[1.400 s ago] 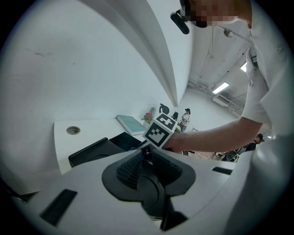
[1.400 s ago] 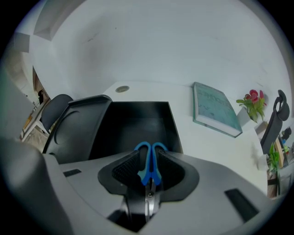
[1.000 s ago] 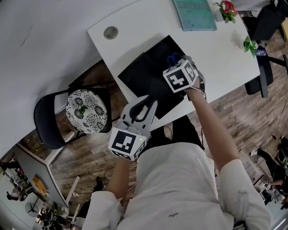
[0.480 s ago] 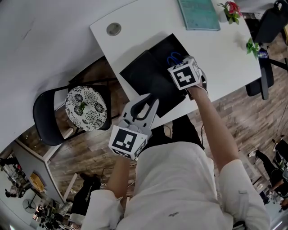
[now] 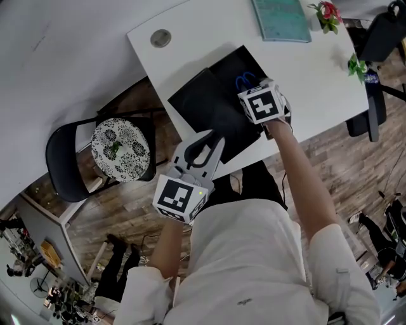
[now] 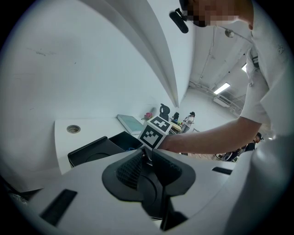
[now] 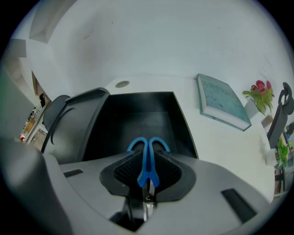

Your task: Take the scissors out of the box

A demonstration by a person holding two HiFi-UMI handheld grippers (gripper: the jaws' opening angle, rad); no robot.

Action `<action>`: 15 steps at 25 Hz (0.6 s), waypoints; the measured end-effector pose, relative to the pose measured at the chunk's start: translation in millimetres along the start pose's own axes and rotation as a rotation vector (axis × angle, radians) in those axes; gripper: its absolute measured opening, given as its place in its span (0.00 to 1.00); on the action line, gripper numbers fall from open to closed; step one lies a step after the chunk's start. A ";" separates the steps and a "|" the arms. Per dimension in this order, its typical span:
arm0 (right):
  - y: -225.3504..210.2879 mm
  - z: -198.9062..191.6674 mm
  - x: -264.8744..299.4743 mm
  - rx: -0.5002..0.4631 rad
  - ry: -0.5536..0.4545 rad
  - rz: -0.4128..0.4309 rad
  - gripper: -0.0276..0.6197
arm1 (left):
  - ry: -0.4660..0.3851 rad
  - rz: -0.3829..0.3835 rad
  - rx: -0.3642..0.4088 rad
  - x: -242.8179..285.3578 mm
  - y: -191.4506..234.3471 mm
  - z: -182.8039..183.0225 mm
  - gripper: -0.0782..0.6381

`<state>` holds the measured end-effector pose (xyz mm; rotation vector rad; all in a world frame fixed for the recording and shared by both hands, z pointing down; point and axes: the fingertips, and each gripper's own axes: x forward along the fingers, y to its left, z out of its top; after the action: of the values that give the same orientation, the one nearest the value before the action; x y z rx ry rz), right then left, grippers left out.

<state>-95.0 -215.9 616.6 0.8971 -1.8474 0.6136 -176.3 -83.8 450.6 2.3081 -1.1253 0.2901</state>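
A black box (image 5: pixel 229 66) stands open on the white table (image 5: pixel 317 82), its lid (image 5: pixel 204 109) leaning at the left. Blue-handled scissors (image 5: pixel 245 80) lie inside it. My right gripper (image 5: pixel 252 87) points steeply down into the box. In the right gripper view the scissors (image 7: pixel 146 153) run between the pads, and the closing jaws touch the blue handles on both sides. My left gripper (image 5: pixel 214 142) hovers off the table's near edge, shut with nothing in it. From the left gripper view (image 6: pixel 147 158) I see the box (image 6: pixel 123 139) and the right arm.
A teal book (image 5: pixel 282 19) and potted flowers (image 5: pixel 327 14) sit at the table's far side, with a round cable hole (image 5: pixel 160 38) at the left. A black chair with a patterned cushion (image 5: pixel 118 150) stands left of the table. A second plant (image 5: pixel 355 65) sits at the right edge.
The right gripper has rolled a little over the box, its marker cube turning. The left gripper has kept its place.
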 end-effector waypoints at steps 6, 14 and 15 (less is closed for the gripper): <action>1.0 -1.3 -0.9 0.000 -0.004 0.009 0.19 | 0.001 0.016 0.000 0.7 -6.0 -0.7 0.22; 0.2 1.7 -19.2 -0.017 -0.056 0.036 0.18 | -0.018 0.047 -0.001 6.6 -22.4 4.3 0.22; -0.4 2.0 -22.6 -0.020 -0.066 0.042 0.18 | -0.022 0.050 0.001 8.0 -26.0 6.0 0.22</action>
<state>-89.6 -210.5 595.2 0.8768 -1.9329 0.5962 -151.3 -79.5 439.1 2.2912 -1.1958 0.2845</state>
